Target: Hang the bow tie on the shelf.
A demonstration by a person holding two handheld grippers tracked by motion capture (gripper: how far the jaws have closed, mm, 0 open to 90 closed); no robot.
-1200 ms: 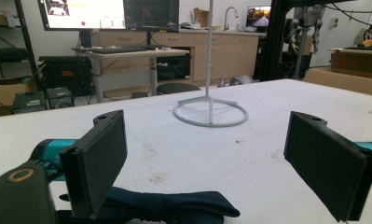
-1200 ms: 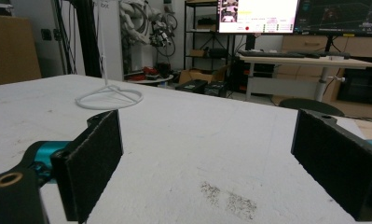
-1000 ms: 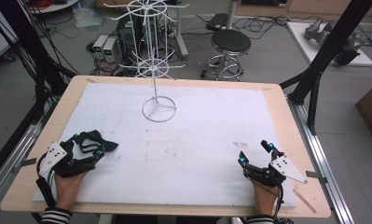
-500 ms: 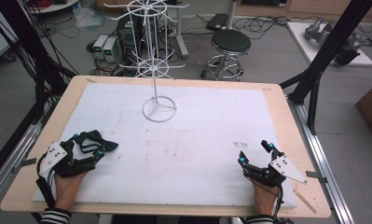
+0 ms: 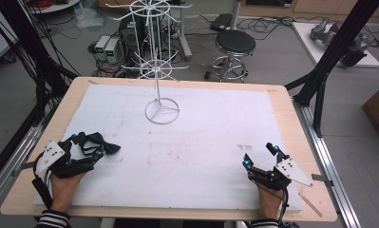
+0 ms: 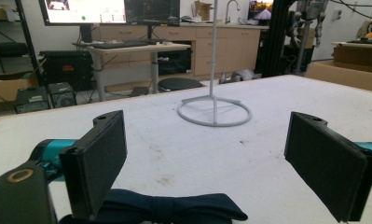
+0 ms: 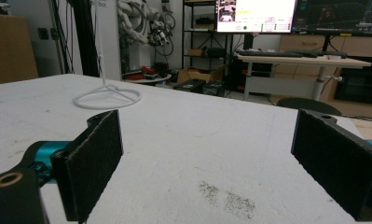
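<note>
- The dark bow tie [image 5: 98, 141] lies flat on the white-topped table [image 5: 201, 156], well apart from the white wire stand [image 5: 161, 110] and nearer the person's side, toward the table's left edge.
- The left hand-held gripper [image 5: 85, 146] rests on the table at the bow tie; its jaws are spread wide, with the bow tie lying between and just ahead of them. From the high view I cannot tell whether a jaw touches the cloth.
- In the left gripper view the bow tie [image 6: 174, 207] is cut off by the bottom edge, and its left end is hidden behind the left jaw.
- The wire stand's ring base [image 6: 214, 113] stands beyond the jaws there; its pole runs out of the top of that view.
- The right hand-held gripper [image 5: 259, 155] sits far to the right of the stand, near the person's edge, jaws spread and nothing between them.
- Faint dark specks [image 7: 225, 198] mark the table surface between its jaws; what they are is hard to make out.
</note>
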